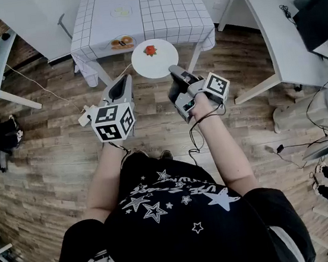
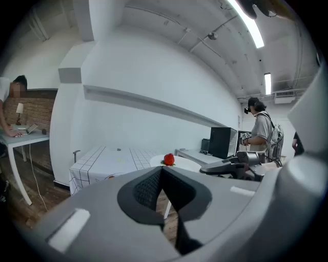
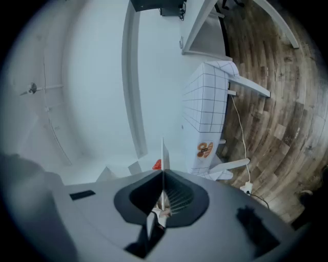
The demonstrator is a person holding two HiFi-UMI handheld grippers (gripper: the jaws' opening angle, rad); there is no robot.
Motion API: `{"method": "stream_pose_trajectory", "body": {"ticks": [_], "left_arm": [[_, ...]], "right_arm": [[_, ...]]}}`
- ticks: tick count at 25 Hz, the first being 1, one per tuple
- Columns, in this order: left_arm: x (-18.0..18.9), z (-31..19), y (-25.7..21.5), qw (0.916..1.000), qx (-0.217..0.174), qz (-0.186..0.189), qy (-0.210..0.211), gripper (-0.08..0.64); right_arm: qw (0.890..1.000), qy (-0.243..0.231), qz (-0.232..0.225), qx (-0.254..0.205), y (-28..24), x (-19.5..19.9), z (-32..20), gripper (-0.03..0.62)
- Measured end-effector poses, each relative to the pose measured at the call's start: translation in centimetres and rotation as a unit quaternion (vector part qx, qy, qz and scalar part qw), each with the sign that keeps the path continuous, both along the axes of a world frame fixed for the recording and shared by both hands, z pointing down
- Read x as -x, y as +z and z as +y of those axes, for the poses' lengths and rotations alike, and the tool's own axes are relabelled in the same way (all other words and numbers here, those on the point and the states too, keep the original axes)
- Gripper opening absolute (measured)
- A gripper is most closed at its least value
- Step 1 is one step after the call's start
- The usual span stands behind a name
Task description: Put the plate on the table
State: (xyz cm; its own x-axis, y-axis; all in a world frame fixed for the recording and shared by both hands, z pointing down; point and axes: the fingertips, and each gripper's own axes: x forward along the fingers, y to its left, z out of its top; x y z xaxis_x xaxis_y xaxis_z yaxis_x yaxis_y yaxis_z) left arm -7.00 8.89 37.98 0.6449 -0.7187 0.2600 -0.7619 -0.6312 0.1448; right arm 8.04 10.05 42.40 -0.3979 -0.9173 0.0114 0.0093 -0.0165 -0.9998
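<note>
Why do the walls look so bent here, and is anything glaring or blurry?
Head view: evenly lit and sharp, though the wide lens bows the floorboards near the edges. Left gripper view: fisheye with a black rim; the ceiling light glares white, and the left gripper up close looks soft. Right gripper view: rolled sideways, walls curved, the plate edge-on as a thin line.

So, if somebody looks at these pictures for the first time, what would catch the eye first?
First the round white plate, held in the air by its near rim in the right claw, with a small red fruit on it. Just beyond it stands the table with the white checked cloth, where a dish of orange food sits at the near edge. The left claw is shut and empty, beside the right.
</note>
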Motion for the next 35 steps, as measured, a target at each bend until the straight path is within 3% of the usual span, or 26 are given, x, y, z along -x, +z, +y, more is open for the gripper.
{"method": "stream_pose_trajectory", "body": {"ticks": [5, 11, 23, 35], "left_arm": [[-1.8, -0.8, -0.1, 1.0000, -0.003, 0.006, -0.001, 0.008], [-0.3, -1.7, 0.5, 0.9998, 0.008, 0.015, -0.010, 0.008], [4.5, -1.0, 0.6, 0.9994, 0.019, 0.028, -0.009, 0.008], [3.9, -2.6, 0.5, 0.9991, 0.021, 0.026, -0.024, 0.008]], "right_arm": [[0.999, 0.033, 0.013, -0.005, 0.4, -1.4, -1.0, 0.020], [0.995, 0.095, 0.018, -0.024, -0.2, -1.2, -1.6, 0.020], [0.996, 0.084, 0.034, 0.001, 0.0, 3.8, -0.2, 0.020], [0.997, 0.068, 0.040, 0.008, -0.3, 2.7, -1.4, 0.020]]}}
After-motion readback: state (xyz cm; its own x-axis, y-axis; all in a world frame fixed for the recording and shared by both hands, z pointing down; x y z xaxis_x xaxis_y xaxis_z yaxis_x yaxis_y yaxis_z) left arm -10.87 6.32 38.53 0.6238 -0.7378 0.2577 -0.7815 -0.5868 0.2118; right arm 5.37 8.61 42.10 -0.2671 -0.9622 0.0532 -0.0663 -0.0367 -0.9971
